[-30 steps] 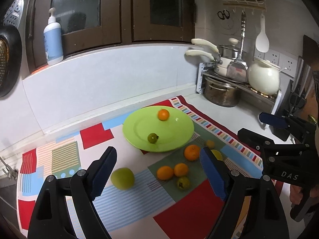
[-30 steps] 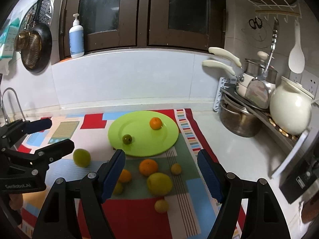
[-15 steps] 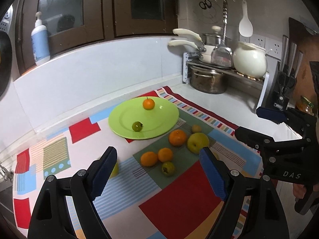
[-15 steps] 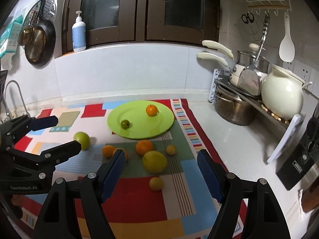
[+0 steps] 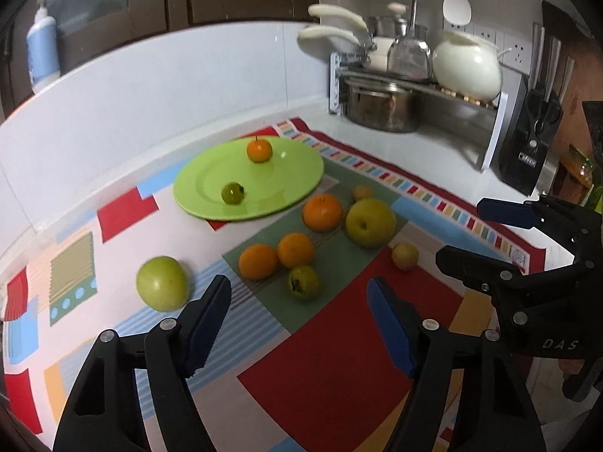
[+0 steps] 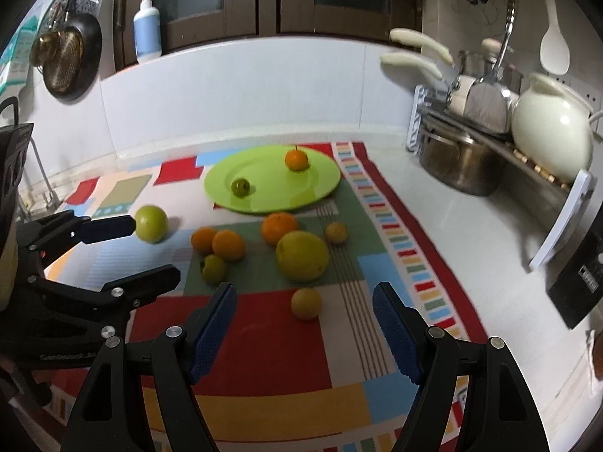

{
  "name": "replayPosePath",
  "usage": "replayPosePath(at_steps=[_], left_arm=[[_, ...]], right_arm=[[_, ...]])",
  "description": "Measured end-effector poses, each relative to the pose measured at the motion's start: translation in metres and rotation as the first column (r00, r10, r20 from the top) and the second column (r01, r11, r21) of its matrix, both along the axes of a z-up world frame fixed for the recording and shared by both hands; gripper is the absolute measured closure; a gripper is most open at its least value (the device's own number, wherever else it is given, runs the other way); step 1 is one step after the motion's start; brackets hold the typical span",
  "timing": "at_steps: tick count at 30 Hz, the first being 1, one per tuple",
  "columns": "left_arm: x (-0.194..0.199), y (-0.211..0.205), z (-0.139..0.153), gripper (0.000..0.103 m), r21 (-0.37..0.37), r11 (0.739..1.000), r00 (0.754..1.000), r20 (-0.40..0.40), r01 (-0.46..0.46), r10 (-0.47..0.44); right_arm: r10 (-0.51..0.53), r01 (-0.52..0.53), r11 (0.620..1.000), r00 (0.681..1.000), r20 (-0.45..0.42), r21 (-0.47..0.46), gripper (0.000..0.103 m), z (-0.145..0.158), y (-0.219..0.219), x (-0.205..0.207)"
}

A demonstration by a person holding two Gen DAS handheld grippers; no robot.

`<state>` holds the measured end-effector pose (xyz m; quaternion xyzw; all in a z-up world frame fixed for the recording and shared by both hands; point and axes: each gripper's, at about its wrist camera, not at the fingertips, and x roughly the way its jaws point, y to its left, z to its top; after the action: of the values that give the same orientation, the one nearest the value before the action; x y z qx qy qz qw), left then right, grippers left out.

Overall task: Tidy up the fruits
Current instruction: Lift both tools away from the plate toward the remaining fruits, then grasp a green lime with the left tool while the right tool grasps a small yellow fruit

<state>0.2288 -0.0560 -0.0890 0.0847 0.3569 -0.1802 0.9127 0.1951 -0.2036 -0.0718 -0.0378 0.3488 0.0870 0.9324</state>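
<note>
A green plate (image 5: 294, 173) (image 6: 320, 184) at the back of the patterned mat holds a small orange (image 5: 259, 150) (image 6: 296, 159) and a small dark green fruit (image 5: 232, 193) (image 6: 240, 187). In front of it lie several oranges (image 5: 322, 212) (image 6: 279, 228), a large yellow-green apple (image 5: 370, 222) (image 6: 302, 255), a green apple (image 5: 162, 283) (image 6: 151, 223), a small green fruit (image 5: 303, 282) (image 6: 213, 268) and small yellow fruits (image 5: 405, 256) (image 6: 306, 303). My left gripper (image 5: 297, 324) is open and empty above the mat's front. My right gripper (image 6: 303, 327) is open and empty, just behind a small yellow fruit.
A colourful patterned mat (image 5: 331, 361) (image 6: 264, 339) covers the counter. A rack with a steel pot (image 5: 380, 111) (image 6: 458, 167), pans and a white kettle (image 5: 467, 66) (image 6: 552, 133) stands at the right. A knife block (image 5: 529, 139) stands beyond it. A soap bottle (image 6: 147, 26) sits on the ledge.
Both grippers have moved back and lowered towards the mat's front, so the fruits look nearer in both views. Both stay open and empty. No fruit has moved.
</note>
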Motion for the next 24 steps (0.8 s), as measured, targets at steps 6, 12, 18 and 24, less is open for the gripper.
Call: replayPosePath(at_steps=[6,12,18,24], left_arm=[[0.014,-0.003,-0.019,0.037,0.010,1.000,0.999,-0.054,0.004,-0.003],[0.031,-0.007,-0.036,0.043,0.004,1.000,0.994,-0.109,0.009,-0.008],[0.044,-0.010,-0.045,0.050,-0.008,1.000,0.990,-0.141,0.012,-0.013],[0.050,-0.014,-0.048,0.059,-0.027,0.999,0.987,-0.157,0.024,-0.028]], right_arm=[[-0.008,0.009,1.000,0.998,-0.069,0.010,0.028,-0.023,-0.003,0.014],[-0.005,0.008,1.000,0.993,-0.118,0.022,0.032,-0.039,-0.006,0.028],[0.001,0.007,0.999,0.987,-0.160,0.050,0.040,-0.050,-0.008,0.043],[0.023,-0.009,0.997,0.984,-0.177,0.078,0.049,-0.056,-0.005,0.050]])
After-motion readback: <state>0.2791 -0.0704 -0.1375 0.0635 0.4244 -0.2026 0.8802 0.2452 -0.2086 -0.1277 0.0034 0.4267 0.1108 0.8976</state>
